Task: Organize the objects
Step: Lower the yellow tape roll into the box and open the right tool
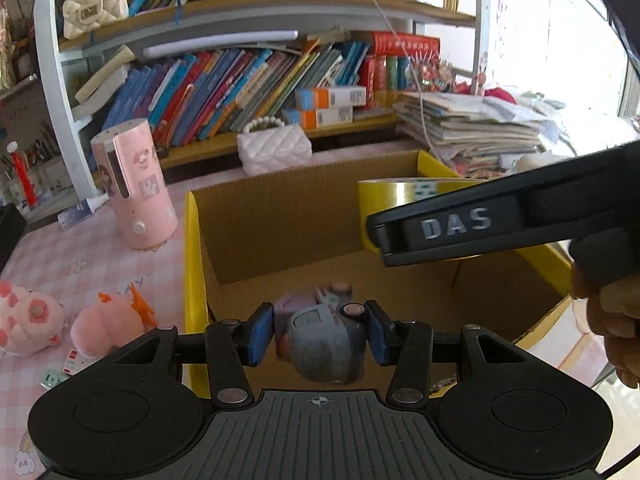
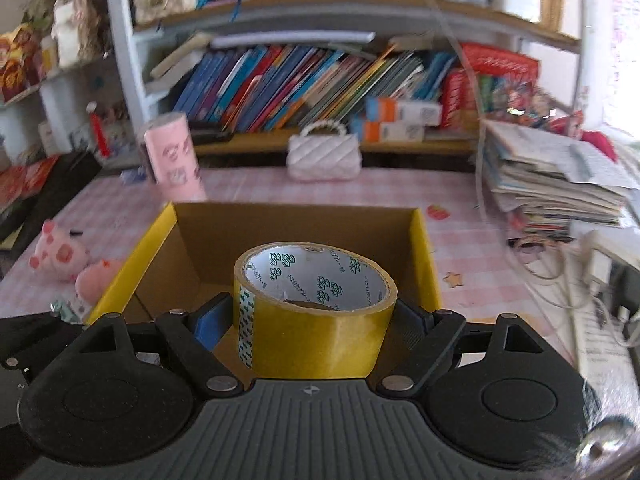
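Observation:
An open cardboard box (image 1: pixel 280 216) with yellow outer sides stands on the pink checked table; it also shows in the right wrist view (image 2: pixel 296 224). My left gripper (image 1: pixel 318 338) is shut on a small grey and lilac toy figure (image 1: pixel 320 344), held over the box's near edge. My right gripper (image 2: pixel 316 320) is shut on a roll of yellow tape (image 2: pixel 316 320), held above the box. In the left wrist view the right gripper's finger (image 1: pixel 480 228) and the tape (image 1: pixel 400 196) hang over the box's right side.
Two pink plush toys (image 1: pixel 28 320) (image 1: pixel 108 328) lie left of the box. A pink cylinder (image 1: pixel 132 188) and a white quilted purse (image 1: pixel 274 146) stand behind it. A stack of papers (image 1: pixel 468 128) lies at the right, and bookshelves (image 1: pixel 260 88) rise behind.

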A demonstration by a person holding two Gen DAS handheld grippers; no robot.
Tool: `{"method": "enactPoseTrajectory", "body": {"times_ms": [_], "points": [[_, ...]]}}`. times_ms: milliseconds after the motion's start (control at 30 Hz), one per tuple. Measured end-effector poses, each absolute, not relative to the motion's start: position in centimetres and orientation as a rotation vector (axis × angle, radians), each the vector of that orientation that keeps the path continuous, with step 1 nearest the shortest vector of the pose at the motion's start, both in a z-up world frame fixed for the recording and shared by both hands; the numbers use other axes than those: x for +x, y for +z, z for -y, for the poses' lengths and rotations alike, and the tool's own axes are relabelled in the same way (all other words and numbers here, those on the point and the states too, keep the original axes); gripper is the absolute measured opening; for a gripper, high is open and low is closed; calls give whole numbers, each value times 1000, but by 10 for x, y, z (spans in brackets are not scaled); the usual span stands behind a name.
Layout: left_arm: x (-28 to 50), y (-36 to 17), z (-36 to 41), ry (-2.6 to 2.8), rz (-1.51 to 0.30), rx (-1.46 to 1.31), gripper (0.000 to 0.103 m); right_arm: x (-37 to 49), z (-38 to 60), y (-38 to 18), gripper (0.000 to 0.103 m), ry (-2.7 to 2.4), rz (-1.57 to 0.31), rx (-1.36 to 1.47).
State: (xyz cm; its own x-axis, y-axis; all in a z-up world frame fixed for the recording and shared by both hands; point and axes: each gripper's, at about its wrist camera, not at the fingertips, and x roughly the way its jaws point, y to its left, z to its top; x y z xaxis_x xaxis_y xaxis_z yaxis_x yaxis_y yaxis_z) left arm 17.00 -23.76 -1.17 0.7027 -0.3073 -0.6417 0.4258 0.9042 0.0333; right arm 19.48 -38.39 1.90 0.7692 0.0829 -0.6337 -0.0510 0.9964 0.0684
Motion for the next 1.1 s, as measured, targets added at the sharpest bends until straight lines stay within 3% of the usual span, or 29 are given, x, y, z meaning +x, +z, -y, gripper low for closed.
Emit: {"method": "enactPoseTrajectory", "body": {"times_ms": [300, 567, 800, 867, 933, 1100], "points": [[171, -10, 240, -379, -655, 199, 45, 226, 376, -1, 83, 161, -797, 17], [158, -1, 226, -343, -611, 176, 64, 243, 370, -14, 83, 180, -867, -1], [147, 5, 216, -356, -587, 158, 70, 252, 368, -22, 83, 171, -920, 6], [142, 8, 213, -349, -565, 153, 84, 252, 369, -22, 85, 164, -921, 10], [138, 11, 210, -339, -542, 142, 85, 249, 370, -19, 93, 168, -892, 19], [132, 18, 195, -317, -527, 88, 90, 239, 372, -6, 94, 134, -810, 18]]}}
